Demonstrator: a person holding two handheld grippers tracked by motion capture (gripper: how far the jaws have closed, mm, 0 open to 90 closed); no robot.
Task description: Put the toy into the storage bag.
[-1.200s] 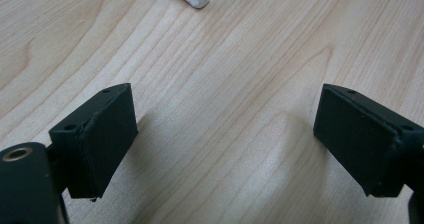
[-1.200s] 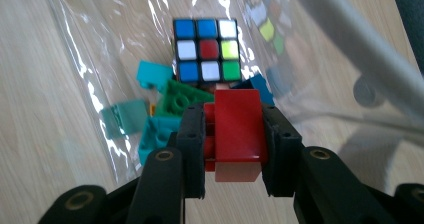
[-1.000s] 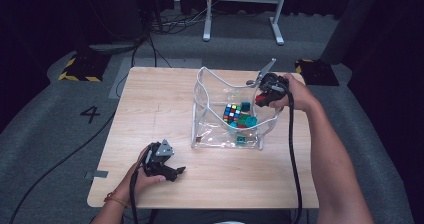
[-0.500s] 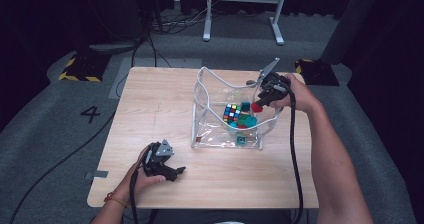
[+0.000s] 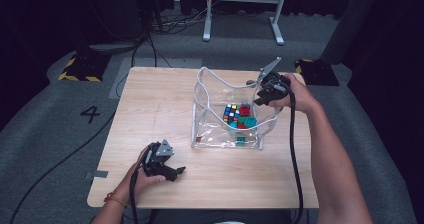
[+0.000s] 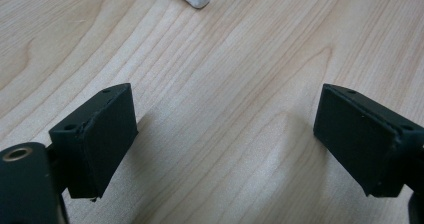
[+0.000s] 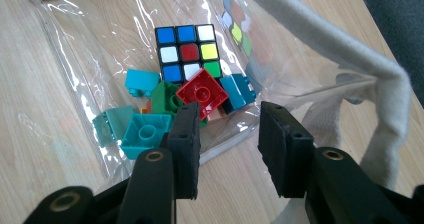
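A: What changed?
B: Right claw over the clear bag: jaws have just been opening, nothing between them now. The red brick it carried earlier lies on the pile inside.

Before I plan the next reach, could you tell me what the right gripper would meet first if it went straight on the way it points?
Probably the red brick: the right gripper, its jaws just opening with nothing between them, aims into the clear bag at the brick pile. Depth is unclear, so the bag's film might come first.
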